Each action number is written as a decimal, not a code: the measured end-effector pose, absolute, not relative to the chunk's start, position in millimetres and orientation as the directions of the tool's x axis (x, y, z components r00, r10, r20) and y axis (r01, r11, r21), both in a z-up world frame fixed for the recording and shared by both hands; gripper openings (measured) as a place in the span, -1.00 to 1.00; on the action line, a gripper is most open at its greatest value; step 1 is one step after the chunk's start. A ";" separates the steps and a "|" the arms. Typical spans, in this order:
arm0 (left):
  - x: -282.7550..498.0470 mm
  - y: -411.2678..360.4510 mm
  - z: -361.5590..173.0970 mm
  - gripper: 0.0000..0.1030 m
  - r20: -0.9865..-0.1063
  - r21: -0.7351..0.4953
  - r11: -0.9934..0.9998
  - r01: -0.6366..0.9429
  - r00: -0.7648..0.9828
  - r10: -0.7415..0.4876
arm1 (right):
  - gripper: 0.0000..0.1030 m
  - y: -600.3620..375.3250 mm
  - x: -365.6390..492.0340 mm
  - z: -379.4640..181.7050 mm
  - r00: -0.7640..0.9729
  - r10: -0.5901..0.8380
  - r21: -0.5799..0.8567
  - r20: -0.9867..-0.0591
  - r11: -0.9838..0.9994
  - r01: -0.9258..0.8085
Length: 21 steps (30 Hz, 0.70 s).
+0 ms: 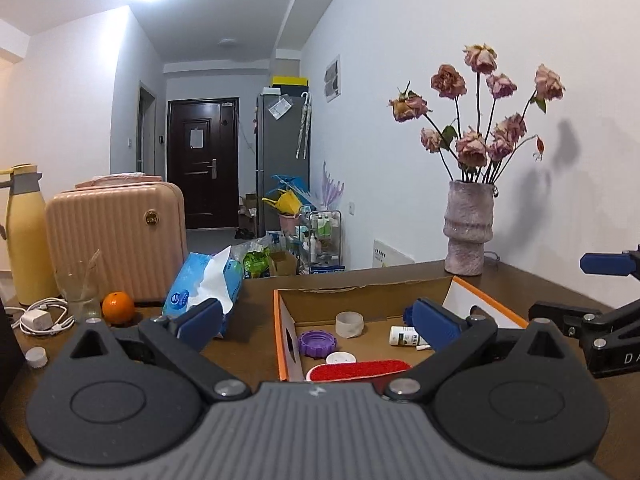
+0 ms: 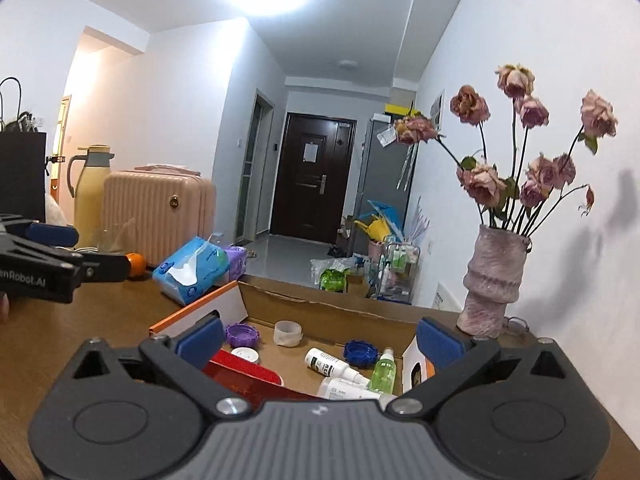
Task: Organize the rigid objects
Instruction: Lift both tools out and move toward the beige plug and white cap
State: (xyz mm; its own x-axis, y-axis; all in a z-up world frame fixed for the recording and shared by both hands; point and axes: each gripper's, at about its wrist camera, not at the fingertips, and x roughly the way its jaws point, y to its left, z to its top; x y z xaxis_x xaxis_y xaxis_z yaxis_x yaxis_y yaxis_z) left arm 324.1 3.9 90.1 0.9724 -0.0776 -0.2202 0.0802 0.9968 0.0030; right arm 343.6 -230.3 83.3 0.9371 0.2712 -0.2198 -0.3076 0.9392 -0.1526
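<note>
An open cardboard box (image 1: 360, 294) with orange edges sits on the brown table; it also shows in the right wrist view (image 2: 320, 306). Inside lie a purple cap (image 1: 317, 343), a translucent tape roll (image 1: 349, 323), a white lid (image 1: 341, 358), a red flat case (image 1: 360, 370) and a white bottle (image 1: 404, 336). The right wrist view adds a blue cap (image 2: 361, 353) and a green spray bottle (image 2: 384, 372). My left gripper (image 1: 316, 322) is open and empty above the box. My right gripper (image 2: 320, 336) is open and empty above the box.
On the table stand a pink vase of dried roses (image 1: 468, 228), a blue tissue pack (image 1: 204, 284), an orange (image 1: 118, 307), a glass (image 1: 78, 294), a pink case (image 1: 120, 236), a yellow flask (image 1: 26, 236), a white charger (image 1: 38, 318) and a small white cap (image 1: 37, 357).
</note>
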 end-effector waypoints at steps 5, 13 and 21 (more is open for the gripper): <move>314.4 7.2 90.0 1.00 -0.212 -0.013 0.995 0.096 0.973 -0.096 | 1.00 -230.0 333.4 88.0 0.936 0.277 -0.132 -0.217 0.942 -0.310; 281.1 8.3 75.7 1.00 -0.235 -0.019 0.995 0.096 0.967 -0.098 | 1.00 -235.3 298.3 73.5 0.934 0.277 -0.061 -0.224 0.953 -0.297; 183.2 -3.8 25.0 1.00 -0.282 0.035 0.983 0.178 0.946 -0.161 | 1.00 -242.8 229.1 21.0 0.921 0.287 -0.039 -0.263 0.951 -0.307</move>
